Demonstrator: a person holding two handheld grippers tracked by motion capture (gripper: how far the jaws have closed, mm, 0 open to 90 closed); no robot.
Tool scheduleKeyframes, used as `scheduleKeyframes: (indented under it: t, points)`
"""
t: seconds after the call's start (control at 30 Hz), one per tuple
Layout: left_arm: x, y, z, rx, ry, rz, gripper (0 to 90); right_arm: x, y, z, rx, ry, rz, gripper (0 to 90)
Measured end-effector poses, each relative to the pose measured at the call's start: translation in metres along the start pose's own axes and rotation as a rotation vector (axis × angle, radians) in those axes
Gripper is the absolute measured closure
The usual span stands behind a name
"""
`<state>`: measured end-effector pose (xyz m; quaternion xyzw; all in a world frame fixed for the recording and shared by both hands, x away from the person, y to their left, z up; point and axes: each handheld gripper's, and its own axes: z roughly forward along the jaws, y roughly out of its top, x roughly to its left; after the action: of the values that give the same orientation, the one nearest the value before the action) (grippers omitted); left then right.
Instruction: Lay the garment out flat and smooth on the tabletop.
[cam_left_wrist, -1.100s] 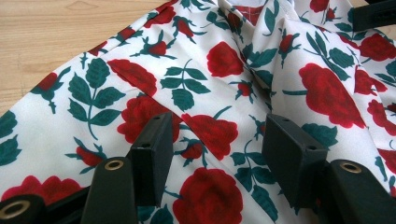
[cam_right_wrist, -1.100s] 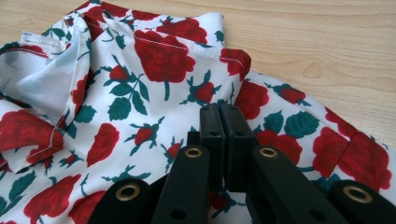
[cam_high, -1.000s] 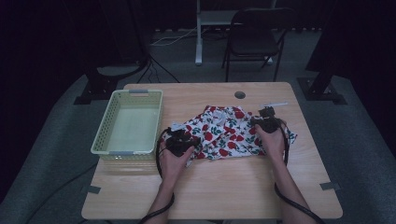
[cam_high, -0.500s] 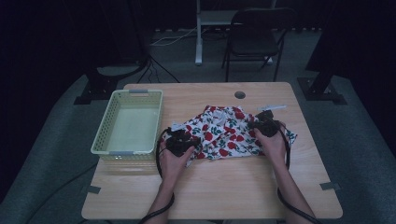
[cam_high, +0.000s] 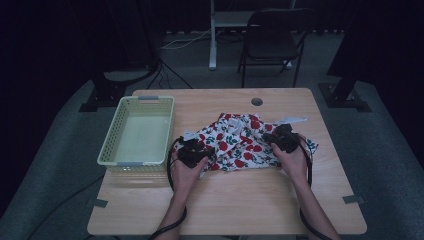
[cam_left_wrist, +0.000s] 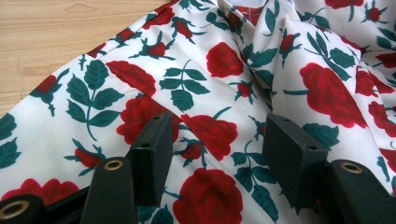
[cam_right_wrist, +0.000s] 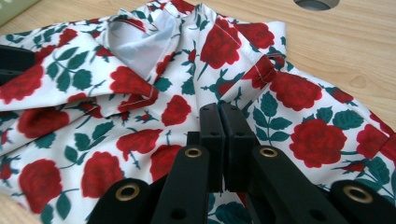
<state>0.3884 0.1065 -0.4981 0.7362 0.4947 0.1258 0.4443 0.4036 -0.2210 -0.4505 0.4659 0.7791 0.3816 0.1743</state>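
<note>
Left gripper jaws spread wide over rose-print cloth, fabric flat between them. Right gripper jaws pressed together on the cloth; whether a fold is pinched, cannot tell. From above, pale green basket beyond the left gripper, on wooden table.

High view looks down over the table; both gripper views sit close (sharing rose-print cloth).
</note>
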Motion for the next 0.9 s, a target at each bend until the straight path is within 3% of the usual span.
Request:
scheduleKeyframes:
  t: [0.33,0.5,0.9]
  points:
    - [0.000,0.000,0.000,-0.002,0.000,0.000,44.4,0.008,-0.003,-0.015,-0.022,0.015,-0.047,88.7]
    - [0.000,0.000,0.000,-0.002,0.000,0.001,44.4,0.012,-0.006,-0.023,-0.037,0.044,-0.059,88.7]
    - [0.001,0.000,0.000,-0.005,-0.004,-0.004,44.2,0.023,-0.015,-0.030,-0.019,0.061,-0.103,88.7]
